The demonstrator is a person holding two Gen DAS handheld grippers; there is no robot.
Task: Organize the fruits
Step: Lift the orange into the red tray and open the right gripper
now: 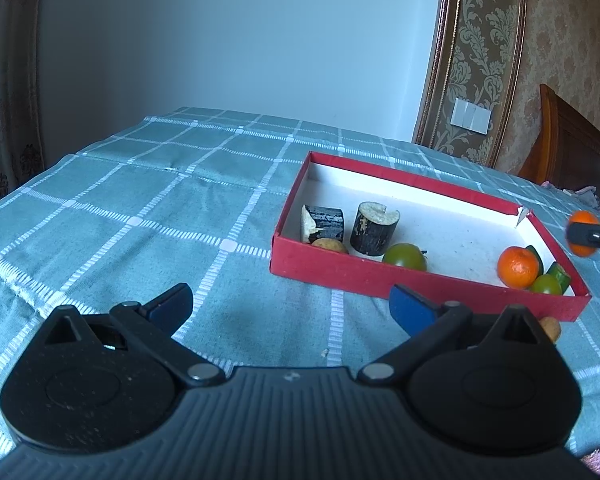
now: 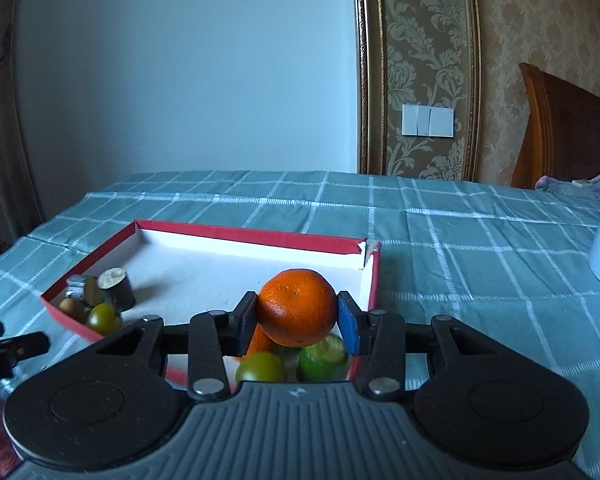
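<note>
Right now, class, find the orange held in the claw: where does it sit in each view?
Left wrist view: the held orange sits at the far right edge, beyond the red box.
Right wrist view: the held orange sits bottom centre, between the blue pads.
Shared landmark: the box's torn corner.

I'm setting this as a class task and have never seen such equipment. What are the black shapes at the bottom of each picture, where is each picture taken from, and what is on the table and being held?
There is no robot here. A person holds a hand tool in each hand, each with a two-fingered gripper and a camera looking along the fingers. One picture comes from the left tool, the other from the right.

The left gripper is open and holds nothing. The right gripper is shut on a tangerine.

On the checked tablecloth sits a red box. Inside it lie another tangerine, green fruits, two dark cut pieces and a small brown fruit. Another small brown fruit lies outside, beside the box.
</note>
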